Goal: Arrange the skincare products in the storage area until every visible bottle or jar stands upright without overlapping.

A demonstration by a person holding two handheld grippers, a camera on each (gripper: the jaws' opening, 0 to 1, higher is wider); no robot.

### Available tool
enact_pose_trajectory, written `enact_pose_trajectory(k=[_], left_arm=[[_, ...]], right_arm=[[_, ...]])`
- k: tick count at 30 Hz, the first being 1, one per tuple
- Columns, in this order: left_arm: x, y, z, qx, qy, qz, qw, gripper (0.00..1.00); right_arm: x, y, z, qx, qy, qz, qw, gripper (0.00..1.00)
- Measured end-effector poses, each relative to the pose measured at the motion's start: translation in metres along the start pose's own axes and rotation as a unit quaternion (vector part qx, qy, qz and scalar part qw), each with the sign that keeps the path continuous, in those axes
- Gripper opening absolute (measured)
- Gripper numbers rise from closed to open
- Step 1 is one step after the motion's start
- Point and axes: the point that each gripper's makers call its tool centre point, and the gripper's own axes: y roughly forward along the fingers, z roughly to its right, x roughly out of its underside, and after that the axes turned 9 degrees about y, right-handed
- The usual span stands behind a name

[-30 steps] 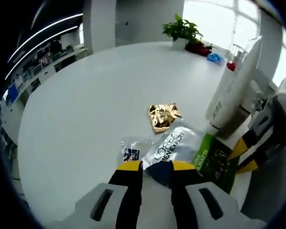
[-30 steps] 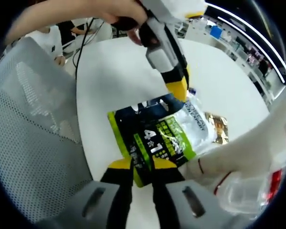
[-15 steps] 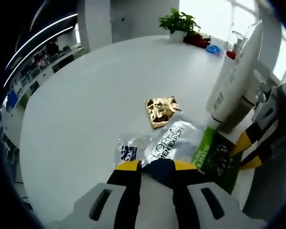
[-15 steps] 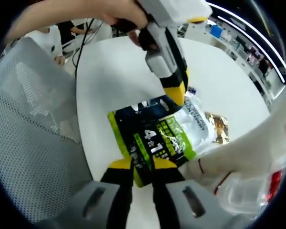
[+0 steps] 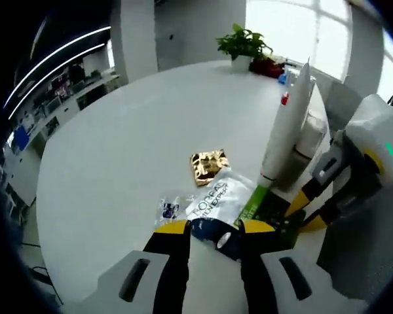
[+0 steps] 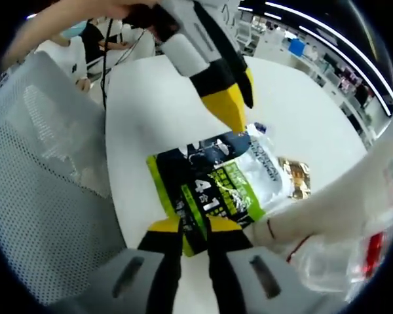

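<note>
We clamp the right gripper [image 6: 194,229] on the limp, slippery green-and-black pouch's [image 6: 209,193] near edge, beside the tall white tube [image 5: 285,127]; left gripper [image 5: 213,229] spread empty.

Daylight pours through the windows [image 5: 301,26] beyond the far edge of the worktop [image 5: 137,137], washing them out to blank white; the white worktop is bright and evenly lit, with soft, faint shadows; ceiling light strips [image 5: 59,55] streak the dim room behind. Fisheye bending curves everything outward; the white tube [image 6: 340,209] nearest the right gripper view's lens is blurred.
</note>
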Motion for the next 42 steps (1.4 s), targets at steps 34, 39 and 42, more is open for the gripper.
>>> enact_pose_trajectory(k=[34, 39, 42], left_arm=[[-0.046, -0.076, 0.033, -0.049, -0.012, 0.078, 0.9957, 0.46], [-0.048, -0.082, 0.034, -0.056, -0.008, 0.079, 0.9952, 0.51], [-0.05, -0.086, 0.035, -0.059, -0.014, 0.085, 0.9945, 0.53]], right_arm=[[-0.048, -0.131, 0.019, 0.061, 0.067, 0.182, 0.9791, 0.32], [-0.042, -0.143, 0.024, 0.074, 0.076, 0.187, 0.9767, 0.4], [-0.037, -0.152, 0.027, 0.083, 0.085, 0.189, 0.9749, 0.44]])
